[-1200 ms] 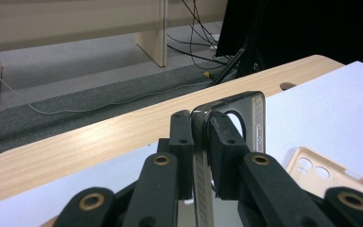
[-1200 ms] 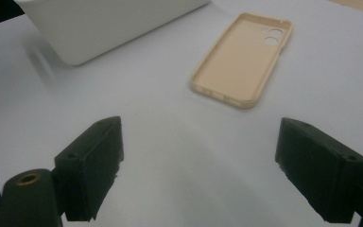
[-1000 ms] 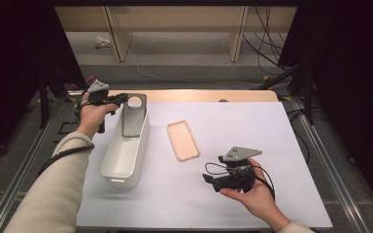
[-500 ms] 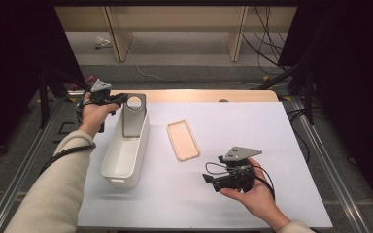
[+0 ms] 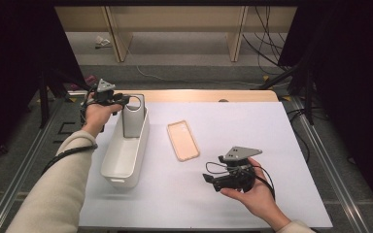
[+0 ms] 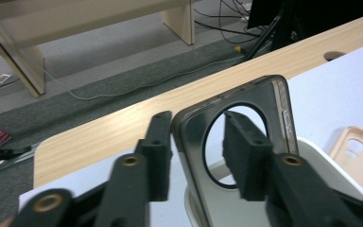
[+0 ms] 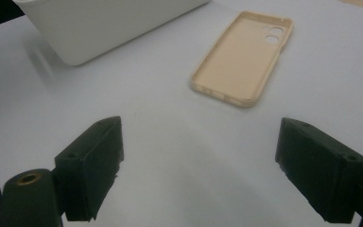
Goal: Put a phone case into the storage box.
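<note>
Fingers (image 6: 246,156) of our left gripper (image 5: 108,98) stay clamped on the grey phone (image 5: 133,116), now tipped upright over the white bin (image 5: 121,158); right gripper (image 5: 228,180) waits open near the beige case (image 5: 183,141).

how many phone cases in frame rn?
2. A grey phone case stands upright in the far end of the white bin, between the left gripper fingers. A beige phone case lies flat on the table right of the bin.
</note>
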The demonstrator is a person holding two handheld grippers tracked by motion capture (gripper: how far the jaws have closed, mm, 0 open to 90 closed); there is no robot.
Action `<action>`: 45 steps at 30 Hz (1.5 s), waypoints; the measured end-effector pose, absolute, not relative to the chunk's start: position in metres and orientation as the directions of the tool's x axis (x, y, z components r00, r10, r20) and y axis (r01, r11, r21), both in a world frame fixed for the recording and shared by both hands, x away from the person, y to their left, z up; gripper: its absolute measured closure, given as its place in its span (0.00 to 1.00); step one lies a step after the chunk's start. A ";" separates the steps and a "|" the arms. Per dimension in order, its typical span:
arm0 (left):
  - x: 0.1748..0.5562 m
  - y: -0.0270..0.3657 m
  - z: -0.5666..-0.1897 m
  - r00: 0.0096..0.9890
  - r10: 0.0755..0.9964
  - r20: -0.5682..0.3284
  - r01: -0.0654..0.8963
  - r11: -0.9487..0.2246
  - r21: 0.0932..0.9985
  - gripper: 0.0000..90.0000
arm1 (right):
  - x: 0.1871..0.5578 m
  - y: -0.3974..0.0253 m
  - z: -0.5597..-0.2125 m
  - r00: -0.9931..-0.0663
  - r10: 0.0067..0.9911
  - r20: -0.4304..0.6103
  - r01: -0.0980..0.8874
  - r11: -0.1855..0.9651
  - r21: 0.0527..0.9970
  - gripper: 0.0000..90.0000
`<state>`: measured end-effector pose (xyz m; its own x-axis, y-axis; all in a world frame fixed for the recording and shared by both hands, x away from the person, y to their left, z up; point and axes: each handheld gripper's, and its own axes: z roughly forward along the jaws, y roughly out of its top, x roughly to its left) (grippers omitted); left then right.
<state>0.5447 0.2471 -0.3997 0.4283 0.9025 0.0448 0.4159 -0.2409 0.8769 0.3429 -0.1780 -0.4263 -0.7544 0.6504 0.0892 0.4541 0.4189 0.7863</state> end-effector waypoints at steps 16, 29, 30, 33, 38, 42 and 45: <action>0.510 0.245 -0.371 0.386 0.921 -0.051 0.430 -0.130 0.893 0.10 | 0.347 -0.179 -0.425 -0.749 0.657 0.089 0.455 0.412 0.790 0.19; 0.407 0.241 -0.377 0.491 0.865 -0.097 0.365 -0.103 0.925 0.00 | 0.360 -0.181 -0.425 -0.734 0.671 0.110 0.469 0.382 0.797 0.18; 0.399 0.241 -0.379 0.493 0.864 -0.106 0.360 -0.092 0.928 0.00 | 0.361 -0.181 -0.425 -0.733 0.671 0.114 0.472 0.380 0.796 0.18; 0.382 0.240 -0.385 0.510 0.852 -0.119 0.360 -0.086 0.929 0.00 | 0.364 -0.181 -0.425 -0.732 0.672 0.116 0.472 0.375 0.798 0.18; 0.365 0.239 -0.390 0.509 0.852 -0.120 0.341 -0.072 0.937 0.00 | 0.365 -0.181 -0.425 -0.729 0.675 0.114 0.469 0.371 0.802 0.18; 0.358 0.238 -0.395 0.507 0.854 -0.119 0.343 -0.073 0.937 0.00 | 0.364 -0.181 -0.424 -0.727 0.677 0.113 0.469 0.370 0.802 0.18; 0.353 0.237 -0.400 0.511 0.850 -0.124 0.355 -0.078 0.932 0.00 | 0.364 -0.182 -0.423 -0.727 0.677 0.114 0.468 0.367 0.804 0.18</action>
